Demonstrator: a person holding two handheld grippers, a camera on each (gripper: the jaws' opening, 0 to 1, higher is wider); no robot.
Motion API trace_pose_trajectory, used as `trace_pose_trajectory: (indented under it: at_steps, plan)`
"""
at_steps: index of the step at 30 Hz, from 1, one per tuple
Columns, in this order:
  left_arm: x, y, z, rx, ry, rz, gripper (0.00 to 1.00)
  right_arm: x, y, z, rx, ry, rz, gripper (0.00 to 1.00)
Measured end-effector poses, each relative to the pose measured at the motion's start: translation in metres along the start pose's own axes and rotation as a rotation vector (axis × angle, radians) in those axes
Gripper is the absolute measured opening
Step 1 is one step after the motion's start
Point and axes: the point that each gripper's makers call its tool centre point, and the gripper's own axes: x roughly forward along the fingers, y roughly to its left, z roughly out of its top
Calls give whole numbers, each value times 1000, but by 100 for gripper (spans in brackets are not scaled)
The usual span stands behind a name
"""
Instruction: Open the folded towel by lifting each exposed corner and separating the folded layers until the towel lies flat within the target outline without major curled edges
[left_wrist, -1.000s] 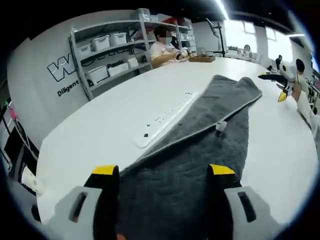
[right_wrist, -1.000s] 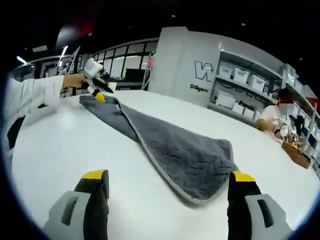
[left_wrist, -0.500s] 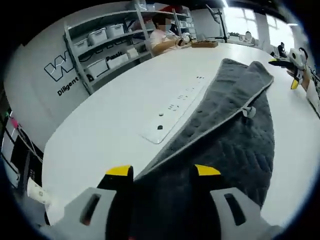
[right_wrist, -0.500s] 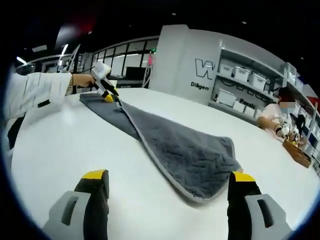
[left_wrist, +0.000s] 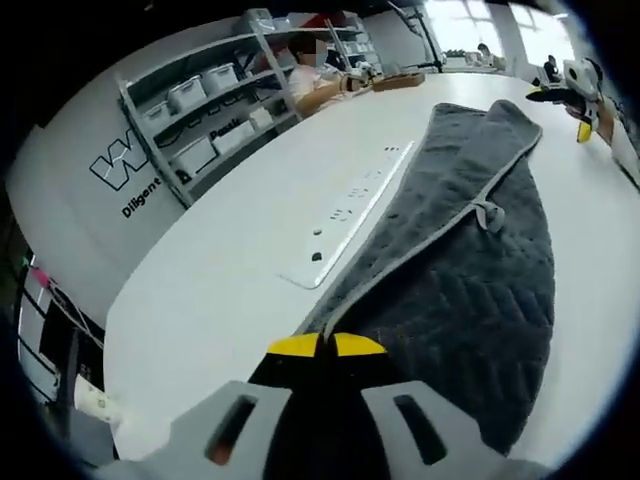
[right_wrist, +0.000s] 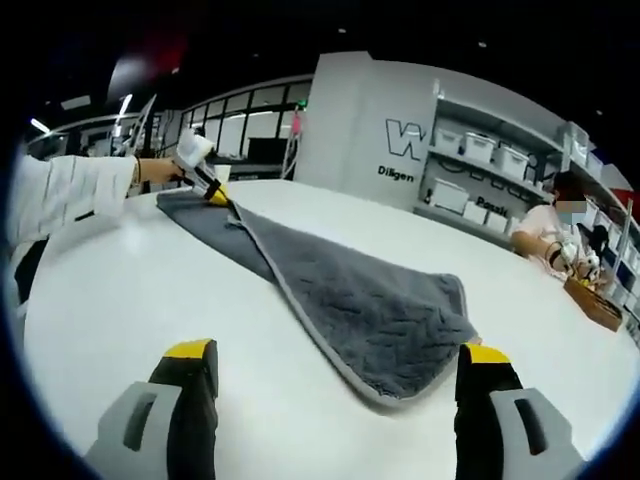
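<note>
One towel (left_wrist: 470, 240) lying on white table (left_wrist: 230, 260), folded lengthwise, top layer covering roughly half; unfolding barely begun, flattening remaining. No outline visible. Left gripper (left_wrist: 327, 346) pinching near towel corner, tips together. Right gripper (right_wrist: 335, 362) hovering wide open, holding nothing, facing far end. One power strip (left_wrist: 350, 215), one seated person (left_wrist: 315, 75).

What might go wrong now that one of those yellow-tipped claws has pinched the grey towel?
The left gripper has its jaws closed on the towel edge; it may have caught both folded layers, so lifting would not separate them. The right gripper hangs open, off the cloth, so the whole towel may slide across the table.
</note>
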Motion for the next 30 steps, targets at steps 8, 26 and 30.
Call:
trace_pose_trajectory:
  at_steps: [8,26,30]
  plan:
    - [-21,-9,4,43,34,-4,1,-4,-2,4,8,-18,-4,99]
    - [-103,-44,18,42,-20,-35,1,-1,8,2,-18,-3,20,99]
    - [-120,-61,20,23,-39,-61,1,-2,8,2,-14,-4,21,99]
